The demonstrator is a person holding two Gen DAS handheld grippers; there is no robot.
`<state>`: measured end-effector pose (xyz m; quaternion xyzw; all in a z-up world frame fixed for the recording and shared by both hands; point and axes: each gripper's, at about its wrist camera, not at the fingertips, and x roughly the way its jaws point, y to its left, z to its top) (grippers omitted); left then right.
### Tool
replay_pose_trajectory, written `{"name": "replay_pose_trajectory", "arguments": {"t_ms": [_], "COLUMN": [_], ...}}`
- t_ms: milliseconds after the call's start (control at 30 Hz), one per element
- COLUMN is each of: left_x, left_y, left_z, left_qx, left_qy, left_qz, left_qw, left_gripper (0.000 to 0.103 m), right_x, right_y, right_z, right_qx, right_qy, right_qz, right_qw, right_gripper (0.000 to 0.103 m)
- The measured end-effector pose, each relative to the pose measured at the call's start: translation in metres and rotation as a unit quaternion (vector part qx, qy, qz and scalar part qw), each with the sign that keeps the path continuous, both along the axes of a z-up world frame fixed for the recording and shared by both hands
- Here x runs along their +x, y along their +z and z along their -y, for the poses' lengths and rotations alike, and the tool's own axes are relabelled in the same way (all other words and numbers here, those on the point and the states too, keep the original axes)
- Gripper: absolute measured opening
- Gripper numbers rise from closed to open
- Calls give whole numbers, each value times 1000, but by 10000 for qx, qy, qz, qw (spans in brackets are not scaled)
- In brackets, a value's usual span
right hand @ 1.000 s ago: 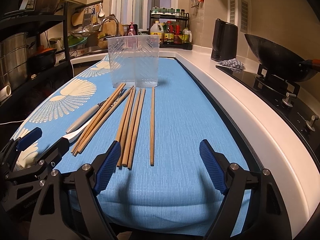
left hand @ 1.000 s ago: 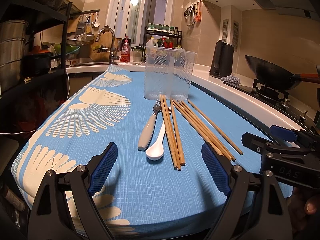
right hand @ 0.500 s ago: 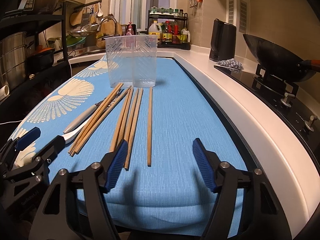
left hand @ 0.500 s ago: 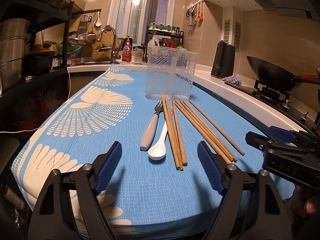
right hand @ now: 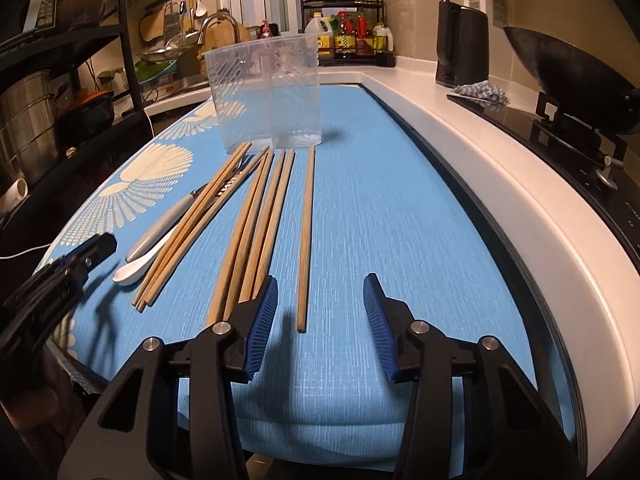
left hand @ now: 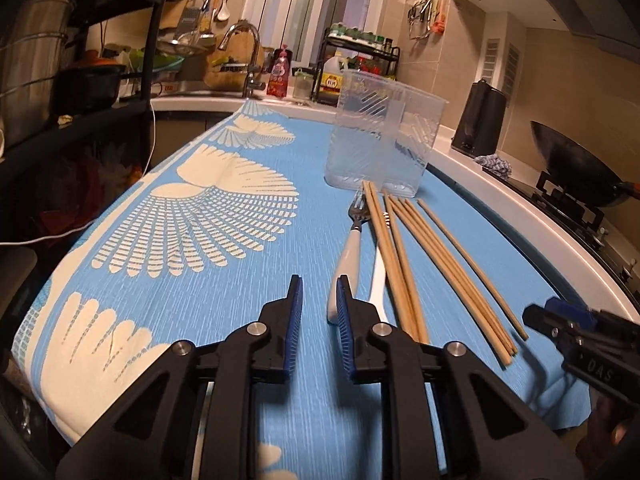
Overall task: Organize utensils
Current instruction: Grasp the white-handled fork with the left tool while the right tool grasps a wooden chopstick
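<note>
A clear two-compartment plastic holder (left hand: pixel 380 136) (right hand: pixel 266 92) stands on the blue cloth. In front of it lie a grey-handled fork (left hand: pixel 350 244) (right hand: pixel 168 226), a white spoon (left hand: pixel 378 280) (right hand: pixel 130 272) and several wooden chopsticks (left hand: pixel 440 264) (right hand: pixel 256 232). My left gripper (left hand: pixel 319 286) is closing to a narrow gap with only cloth between the pads; the fork's handle end sits just beyond its right finger. My right gripper (right hand: pixel 321 292) is closing too, and the near end of a single chopstick (right hand: pixel 306 240) lies between its fingers, untouched.
The cloth (left hand: pixel 192 280) covers a long counter with a white raised edge (right hand: pixel 500 184) on the right. Beyond that edge are a stove with a black wok (right hand: pixel 560 76) and a black kettle (right hand: pixel 460 48). A dark rack with pots (left hand: pixel 36 64) stands on the left, and a sink tap (left hand: pixel 248 48) at the far end.
Both grippers' jaws have narrowed a lot. The left gripper shifted left and closer to the fork's handle. The right gripper moved forward, so one chopstick's end now lies between its fingers.
</note>
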<state>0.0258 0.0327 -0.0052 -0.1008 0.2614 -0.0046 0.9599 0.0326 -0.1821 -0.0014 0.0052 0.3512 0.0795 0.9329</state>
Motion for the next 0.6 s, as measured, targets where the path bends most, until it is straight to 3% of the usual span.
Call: {"name": "replay_pose_trajectory", "arguments": {"t_ms": [100, 267, 433, 600], "left_x": [14, 22, 24, 18], "left_y": [-4, -8, -11, -10], "left_z": [-1, 11, 16, 12], "left_qx": [-154, -28, 153, 204], "left_qy": [-115, -329, -349, -281], "left_qz": [-255, -351, -372, -372], "left_qw": [9995, 9988, 9986, 9987], "left_gripper": [17, 17, 18, 17], "right_x": [3, 5, 5, 3], "right_y": [-8, -11, -10, -10], "right_z": [0, -4, -7, -8], "right_qx": [-4, -114, -119, -133], "right_qy": [15, 74, 196, 249], "right_qz": [-218, -263, -262, -240], "right_qw": [9998, 9996, 9994, 9993], "right_gripper": [37, 30, 9, 5]}}
